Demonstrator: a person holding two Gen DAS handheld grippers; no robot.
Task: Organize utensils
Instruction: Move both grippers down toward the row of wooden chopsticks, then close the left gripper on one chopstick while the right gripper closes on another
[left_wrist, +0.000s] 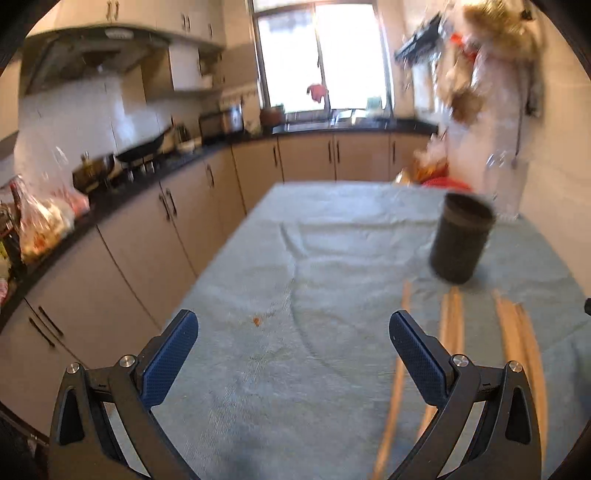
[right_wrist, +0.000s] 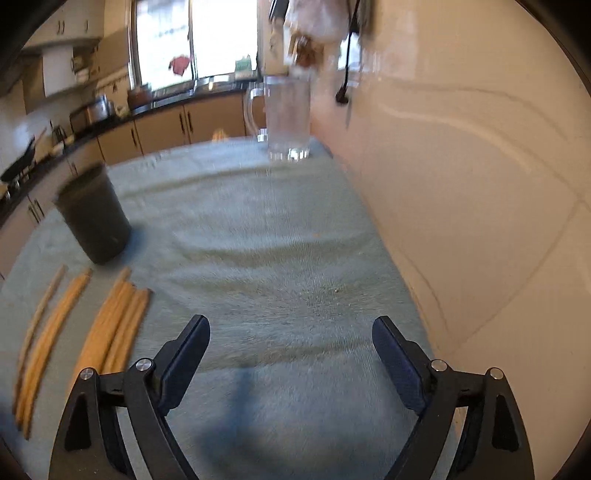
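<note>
Several wooden chopsticks (right_wrist: 110, 325) lie side by side on the blue-grey tablecloth (right_wrist: 266, 258), left of my right gripper (right_wrist: 291, 325). In the left wrist view the chopsticks (left_wrist: 452, 325) lie to the right of my left gripper (left_wrist: 293, 321). A dark cylindrical holder (right_wrist: 94, 218) stands upright just beyond their far ends; the same holder (left_wrist: 463, 238) shows at the right of the left wrist view. Both grippers hover over bare cloth, jaws wide apart, nothing between the blue pads (left_wrist: 170, 358).
A clear glass jug (right_wrist: 286, 114) stands at the table's far end by the cream wall (right_wrist: 480, 184). Kitchen cabinets and a black counter (left_wrist: 147, 173) with a stove and pans run along the left. The table edge (left_wrist: 207, 273) drops off on that side.
</note>
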